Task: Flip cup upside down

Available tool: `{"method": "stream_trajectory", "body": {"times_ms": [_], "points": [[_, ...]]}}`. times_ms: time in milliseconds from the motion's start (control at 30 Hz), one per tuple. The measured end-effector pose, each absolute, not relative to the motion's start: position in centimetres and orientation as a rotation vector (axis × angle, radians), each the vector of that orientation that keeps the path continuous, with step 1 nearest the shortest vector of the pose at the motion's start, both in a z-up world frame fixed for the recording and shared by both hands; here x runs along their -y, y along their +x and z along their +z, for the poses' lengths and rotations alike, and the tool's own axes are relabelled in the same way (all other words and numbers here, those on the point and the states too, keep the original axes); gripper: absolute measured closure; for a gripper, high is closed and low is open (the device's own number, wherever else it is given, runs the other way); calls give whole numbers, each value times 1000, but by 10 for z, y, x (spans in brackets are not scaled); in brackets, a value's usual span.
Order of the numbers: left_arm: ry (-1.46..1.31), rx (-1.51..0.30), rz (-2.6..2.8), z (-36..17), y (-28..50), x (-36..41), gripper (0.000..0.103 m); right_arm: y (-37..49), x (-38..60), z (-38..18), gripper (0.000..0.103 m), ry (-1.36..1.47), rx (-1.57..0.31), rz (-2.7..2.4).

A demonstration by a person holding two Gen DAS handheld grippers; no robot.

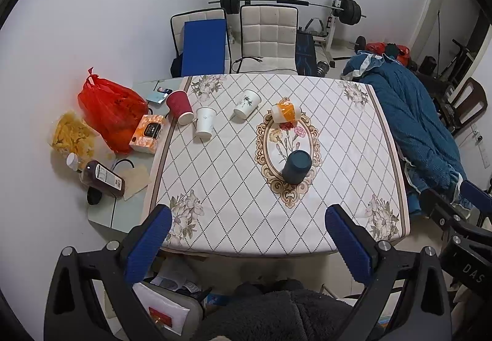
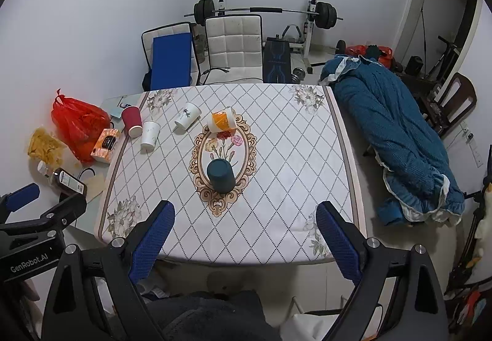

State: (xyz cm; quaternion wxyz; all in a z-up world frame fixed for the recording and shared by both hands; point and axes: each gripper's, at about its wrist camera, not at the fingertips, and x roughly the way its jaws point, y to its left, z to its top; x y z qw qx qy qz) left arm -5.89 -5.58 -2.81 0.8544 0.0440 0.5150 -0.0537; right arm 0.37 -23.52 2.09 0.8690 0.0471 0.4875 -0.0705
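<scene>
A dark teal cup (image 1: pixel 297 166) (image 2: pixel 221 176) stands upside down on the oval flower motif in the middle of the table (image 1: pixel 353 156) (image 2: pixel 292 156). Further back stand a red cup (image 1: pixel 180 107) (image 2: pixel 132 121), a plain white cup (image 1: pixel 204 122) (image 2: pixel 149 135), a white cup with a plant print (image 1: pixel 247 103) (image 2: pixel 187 115) and an orange-and-white cup (image 1: pixel 284 113) (image 2: pixel 222 121), all mouth-down or tilted. My left gripper (image 1: pixel 248 216) is open and empty above the table's near edge. My right gripper (image 2: pixel 245 213) is open and empty, also near that edge.
A red plastic bag (image 1: pixel 107 104), a bag of chips (image 1: pixel 69 133), a tissue box (image 1: pixel 147 133) and a sauce bottle (image 1: pixel 103 178) lie on the table's left side. White chairs (image 1: pixel 267 33) and a barbell rack stand behind. A blue quilt (image 1: pixel 415 126) lies at the right.
</scene>
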Motion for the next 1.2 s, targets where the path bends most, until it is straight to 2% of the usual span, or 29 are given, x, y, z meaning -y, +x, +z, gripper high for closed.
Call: {"method": "stream_trajectory", "body": {"times_ms": [1200], "points": [[57, -1114, -113, -32, -64, 65, 1, 3, 240, 16, 8, 93, -1027, -133]]}}
